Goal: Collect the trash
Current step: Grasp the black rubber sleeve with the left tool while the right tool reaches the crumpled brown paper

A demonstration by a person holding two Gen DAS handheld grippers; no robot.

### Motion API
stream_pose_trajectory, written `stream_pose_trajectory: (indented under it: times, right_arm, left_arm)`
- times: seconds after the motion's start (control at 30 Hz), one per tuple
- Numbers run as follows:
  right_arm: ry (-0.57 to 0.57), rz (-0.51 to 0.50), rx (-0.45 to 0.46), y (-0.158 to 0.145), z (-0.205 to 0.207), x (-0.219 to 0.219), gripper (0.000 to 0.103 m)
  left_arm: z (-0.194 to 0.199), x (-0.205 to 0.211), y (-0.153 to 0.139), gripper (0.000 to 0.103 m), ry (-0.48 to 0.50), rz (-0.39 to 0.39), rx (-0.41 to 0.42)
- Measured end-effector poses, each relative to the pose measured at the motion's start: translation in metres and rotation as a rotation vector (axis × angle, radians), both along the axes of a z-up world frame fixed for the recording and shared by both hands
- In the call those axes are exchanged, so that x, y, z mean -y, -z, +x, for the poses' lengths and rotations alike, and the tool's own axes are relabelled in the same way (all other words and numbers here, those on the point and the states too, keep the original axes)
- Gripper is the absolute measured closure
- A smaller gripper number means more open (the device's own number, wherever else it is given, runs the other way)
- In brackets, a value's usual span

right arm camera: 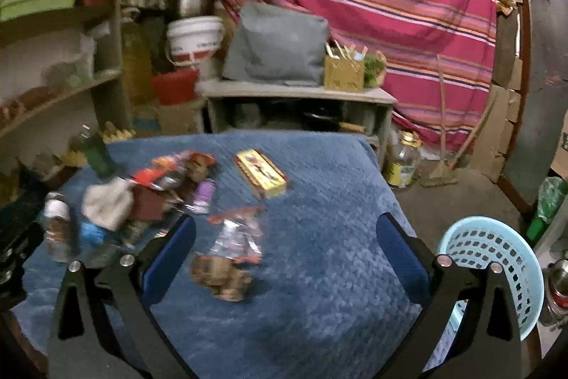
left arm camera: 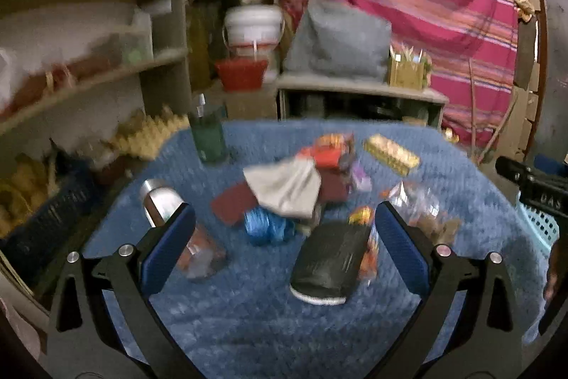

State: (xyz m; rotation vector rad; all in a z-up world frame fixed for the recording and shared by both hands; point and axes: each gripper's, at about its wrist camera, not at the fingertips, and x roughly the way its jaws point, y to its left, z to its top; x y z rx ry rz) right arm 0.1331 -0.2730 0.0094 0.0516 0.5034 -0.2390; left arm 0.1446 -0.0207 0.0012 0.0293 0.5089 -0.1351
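Hovering over the blue blanket (left arm camera: 248,318), the left gripper (left arm camera: 284,237) has its jaws spread wide and nothing between them. Just ahead of it lies a black pouch (left arm camera: 330,261) with a white edge, near the blanket's front edge, and an orange wrapper (left arm camera: 365,237) is tucked against the pouch's right side. A blue crumpled bag (left arm camera: 266,226) sits just left of the pouch, and behind it a heap builds up: a grey cloth (left arm camera: 287,189) draped over a dark red packet (left arm camera: 232,203), with red and orange wrappers (left arm camera: 330,150) piled at the back. A yellow box (left arm camera: 390,153) lies apart toward the far right corner. A green bottle (left arm camera: 207,134) stands upright at the far left edge, and a clear jar (left arm camera: 177,222) with a silver cap lies on the left side, partly behind the left finger.

Over to the right gripper (right arm camera: 285,249): also wide open, also holding nothing. Between its fingers lie a clear plastic wrapper (right arm camera: 238,233) with red trim and, nearer the camera, a brown crumpled lump (right arm camera: 222,276), possibly paper; blur makes it hard to say. A light blue basket (right arm camera: 497,251) stands just off the blanket's right edge, beside the right finger.
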Motion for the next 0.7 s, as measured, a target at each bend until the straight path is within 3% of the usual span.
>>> stream_pose_trajectory:
  times: [0.07, 0.3, 0.6, 0.7]
  right_arm:
    - [0.003, 0.010, -0.031, 0.012, 0.006, 0.004, 0.004]
    - [0.042, 0.001, -0.083, 0.033, 0.022, 0.013, 0.004]
    - [0.067, -0.002, -0.069, 0.033, 0.022, 0.012, 0.004]
    - [0.069, -0.016, -0.070, 0.034, 0.022, 0.010, 0.004]
  left_arm:
    - [0.013, -0.001, 0.015, 0.005, 0.015, -0.024, -0.066]
    - [0.041, -0.004, 0.047, 0.005, 0.007, -0.036, -0.148]
    - [0.040, 0.005, 0.052, 0.005, 0.060, -0.028, -0.135]
    - [0.039, 0.015, 0.055, 0.005, 0.073, 0.013, -0.117]
